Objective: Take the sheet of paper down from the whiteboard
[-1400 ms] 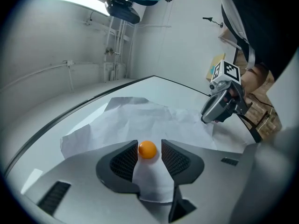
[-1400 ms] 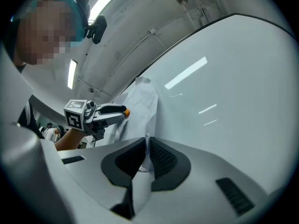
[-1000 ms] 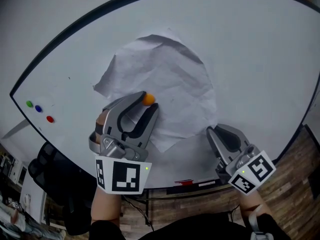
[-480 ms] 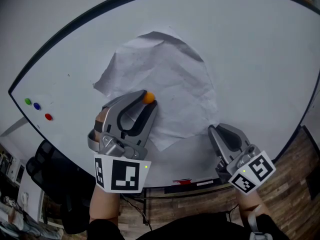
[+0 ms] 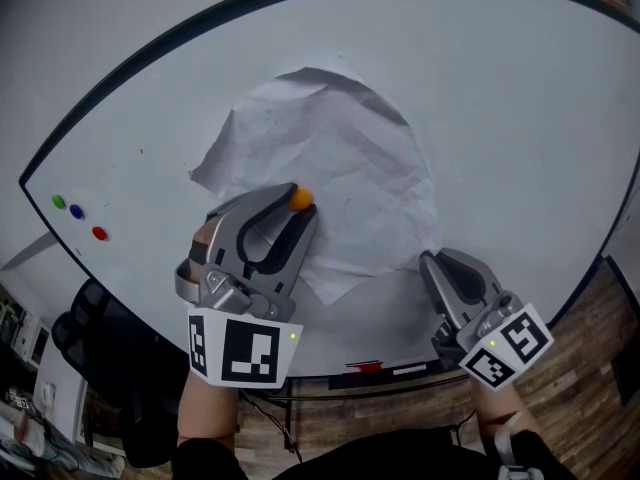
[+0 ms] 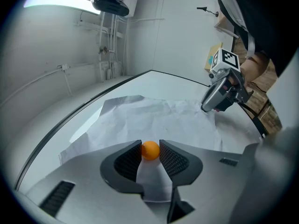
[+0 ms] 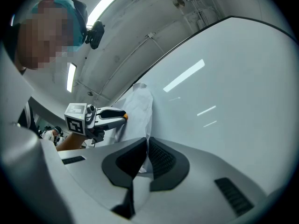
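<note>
Left gripper (image 5: pixel 300 206) is up against the whiteboard (image 5: pixel 500 118). Its jaws have just been closing and now sit on either side of the small orange magnet (image 6: pixel 150 150), both pads touching it, the gap fairly wide because the magnet fills it. That magnet pins the sheet of paper (image 5: pixel 330 148), which lies directly under these tips and spreads above and to the right of them, crumpled, one upper corner lifting off the board. Right gripper (image 7: pixel 146 146) has also just been closing. Its jaws are almost together on what looks like the sheet's lower right edge, with a sliver of white showing between the pads. Risks, as I judge them:
- The magnet is round and smooth, so it could squirt out of the pads and drop.
- If the magnet comes away while the right pinch is shallow, the sheet may slip out and fall.
- A pull from the right before the magnet is off could tear the paper at the pin.

Green, blue and red magnets (image 5: pixel 76 211) sit well off to the left gripper's left. No container shows in any view, so there are no contents to note.
</note>
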Available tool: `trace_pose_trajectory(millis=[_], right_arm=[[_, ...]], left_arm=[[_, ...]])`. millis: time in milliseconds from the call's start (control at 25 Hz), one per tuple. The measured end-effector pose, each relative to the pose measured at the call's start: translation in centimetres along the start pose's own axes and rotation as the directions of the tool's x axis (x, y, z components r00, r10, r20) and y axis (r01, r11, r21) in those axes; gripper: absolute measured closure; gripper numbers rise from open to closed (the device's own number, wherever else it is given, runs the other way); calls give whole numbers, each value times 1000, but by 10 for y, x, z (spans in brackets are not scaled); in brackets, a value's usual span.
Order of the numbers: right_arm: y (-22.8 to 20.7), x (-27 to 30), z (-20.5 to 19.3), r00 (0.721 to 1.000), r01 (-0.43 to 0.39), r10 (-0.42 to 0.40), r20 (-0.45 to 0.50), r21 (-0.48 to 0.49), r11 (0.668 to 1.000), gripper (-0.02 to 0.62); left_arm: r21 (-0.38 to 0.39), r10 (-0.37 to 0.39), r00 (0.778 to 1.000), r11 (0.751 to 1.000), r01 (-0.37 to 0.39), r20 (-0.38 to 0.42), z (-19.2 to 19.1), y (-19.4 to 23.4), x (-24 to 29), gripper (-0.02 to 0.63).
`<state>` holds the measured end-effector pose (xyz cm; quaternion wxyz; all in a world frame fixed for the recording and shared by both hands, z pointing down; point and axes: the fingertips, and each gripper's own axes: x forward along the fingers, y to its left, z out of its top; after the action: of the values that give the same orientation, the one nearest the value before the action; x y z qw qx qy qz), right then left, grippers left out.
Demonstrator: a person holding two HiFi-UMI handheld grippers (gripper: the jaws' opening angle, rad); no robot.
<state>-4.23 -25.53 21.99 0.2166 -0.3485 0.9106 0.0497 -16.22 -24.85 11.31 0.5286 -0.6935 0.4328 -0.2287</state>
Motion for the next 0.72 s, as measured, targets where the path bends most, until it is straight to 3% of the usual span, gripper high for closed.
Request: trace_pose_trajectory(millis=[720], right_arm=[[5,0,-12,999,4,-4,-39,14,1000,568]], left_arm=[[17,26,998,999,-27,63,29,12,-32,475]])
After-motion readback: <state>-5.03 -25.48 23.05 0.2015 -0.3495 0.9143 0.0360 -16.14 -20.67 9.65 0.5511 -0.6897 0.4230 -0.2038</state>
